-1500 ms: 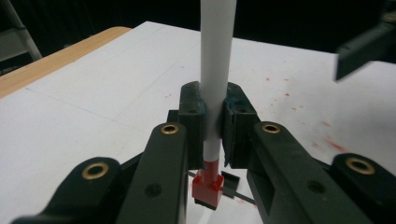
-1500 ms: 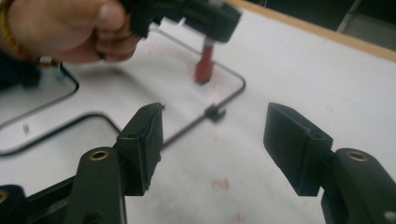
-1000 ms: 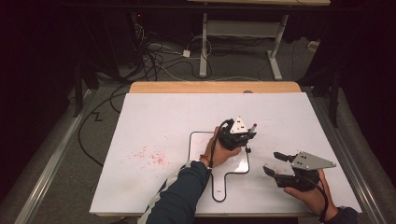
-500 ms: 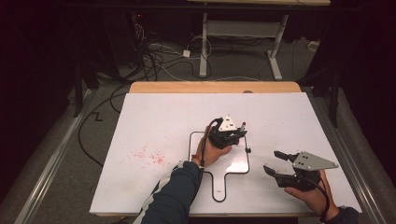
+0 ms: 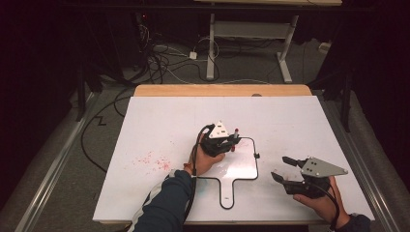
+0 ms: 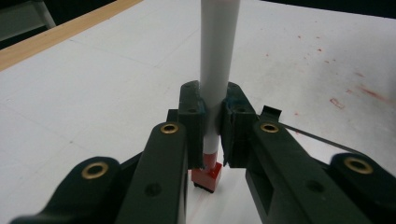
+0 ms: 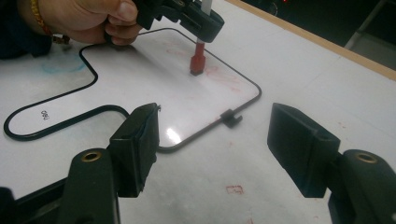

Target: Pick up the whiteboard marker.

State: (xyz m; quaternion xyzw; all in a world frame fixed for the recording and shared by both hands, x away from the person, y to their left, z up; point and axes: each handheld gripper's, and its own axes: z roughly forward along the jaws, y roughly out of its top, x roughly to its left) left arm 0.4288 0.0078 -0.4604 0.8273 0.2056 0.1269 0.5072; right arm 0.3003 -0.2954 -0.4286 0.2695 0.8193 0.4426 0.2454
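Over the whiteboard (image 5: 241, 166), the left tool (image 6: 212, 122) grips a marker (image 6: 218, 60) with its red end down, while the right tool (image 7: 215, 140) hovers open.

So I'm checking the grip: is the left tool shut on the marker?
Shut: the left tool clamps the white marker, pads pressed against its barrel.

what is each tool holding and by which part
The left tool is shut on a white marker, clamping its barrel just above the red eraser end, which rests on the small whiteboard. The right tool stands open, holding nothing.
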